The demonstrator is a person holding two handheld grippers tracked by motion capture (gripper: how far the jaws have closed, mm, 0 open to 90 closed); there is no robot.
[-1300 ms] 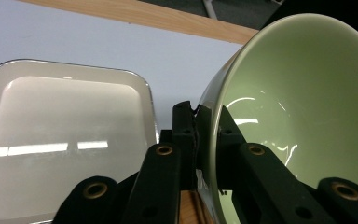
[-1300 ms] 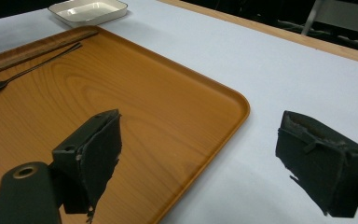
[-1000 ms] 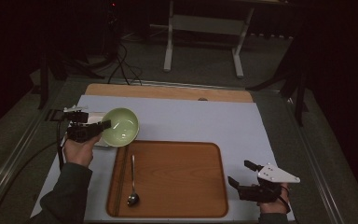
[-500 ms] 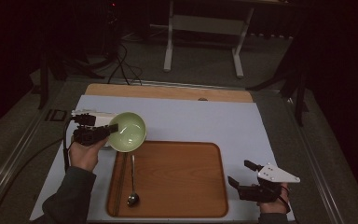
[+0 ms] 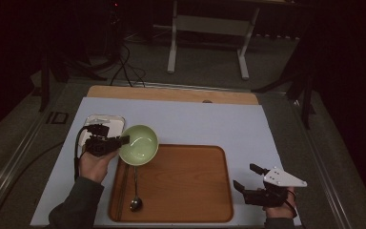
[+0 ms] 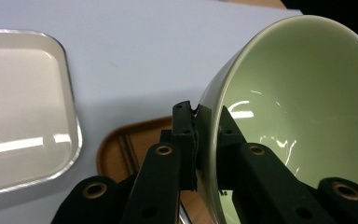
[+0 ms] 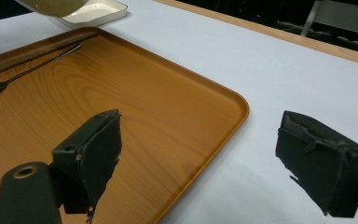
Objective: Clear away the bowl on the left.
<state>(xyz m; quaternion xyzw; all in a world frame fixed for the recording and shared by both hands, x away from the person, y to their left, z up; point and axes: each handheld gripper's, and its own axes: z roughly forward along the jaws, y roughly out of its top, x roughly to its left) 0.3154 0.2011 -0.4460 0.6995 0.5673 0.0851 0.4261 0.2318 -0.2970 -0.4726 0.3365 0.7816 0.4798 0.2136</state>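
Above wooden tray, bowl in left gripper.

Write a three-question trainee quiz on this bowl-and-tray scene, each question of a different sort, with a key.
1. True or false: the left gripper is clamped on the rim of the green bowl.
2. What lies on the wooden tray? A) a fork B) a spoon C) a cup
3. Fill in: the right gripper has its jaws ____, with nothing between them.

Key: 1 true. 2 B, the spoon, beside what look like chopsticks. 3 open.
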